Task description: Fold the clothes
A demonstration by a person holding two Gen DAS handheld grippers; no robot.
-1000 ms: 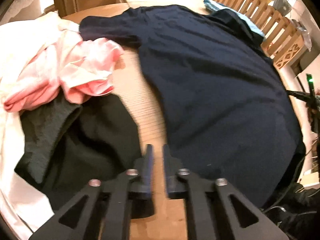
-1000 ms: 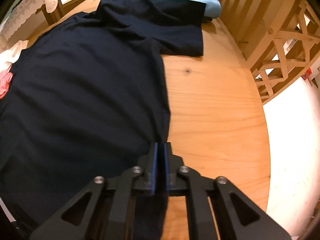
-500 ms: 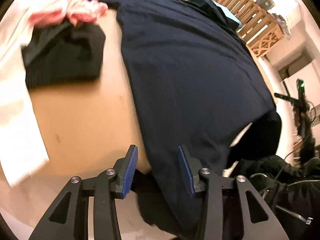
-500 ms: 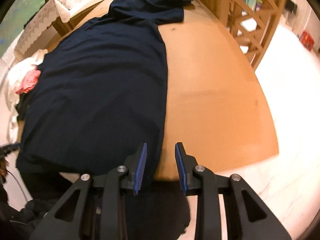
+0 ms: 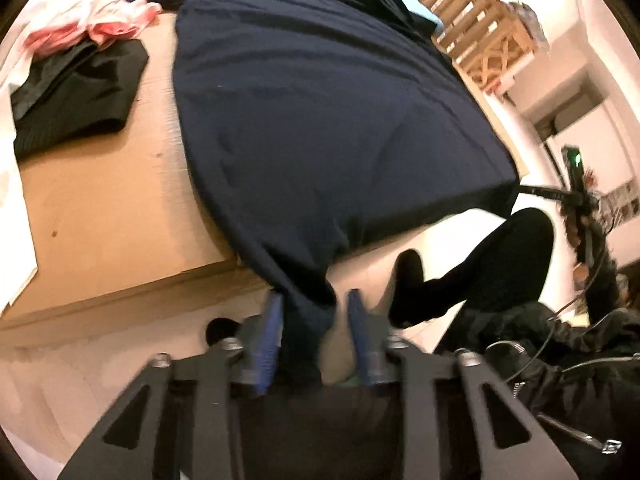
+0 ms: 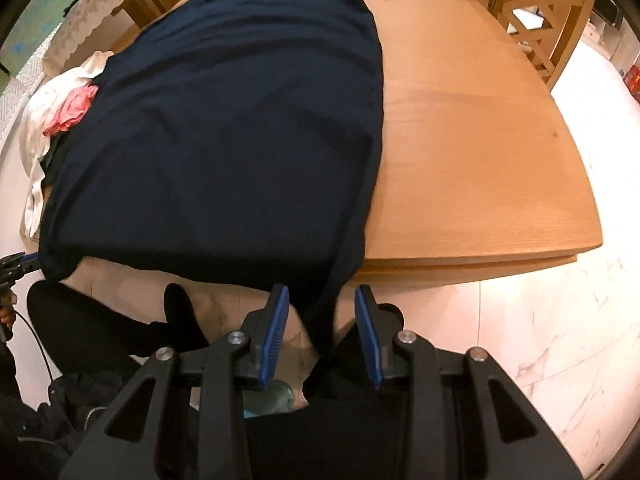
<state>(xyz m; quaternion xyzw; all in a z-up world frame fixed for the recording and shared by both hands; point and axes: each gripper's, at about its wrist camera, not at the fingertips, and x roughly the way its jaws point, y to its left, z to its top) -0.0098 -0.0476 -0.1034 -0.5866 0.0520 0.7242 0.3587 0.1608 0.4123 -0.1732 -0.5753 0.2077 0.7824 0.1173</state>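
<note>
While both tools sit below the table [image 6: 480, 128] edge angled up at it, left gripper [image 5: 314, 332] and right gripper [image 6: 322, 330] each have jaws spread apart, a hanging hem corner of the one navy shirt [image 5: 312, 92] between the pads, not clamped. Shirt lies flat ahead of both, long axis running straight away from them, collar end far. Far left of the left gripper: one black garment [image 5: 76, 92], one pink garment [image 5: 96, 28].

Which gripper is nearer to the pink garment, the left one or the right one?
Left. The left gripper is at the navy shirt's hem corner on the pile's side of the table; the right gripper is at the opposite hem corner, across the shirt from the pink garment.
</note>
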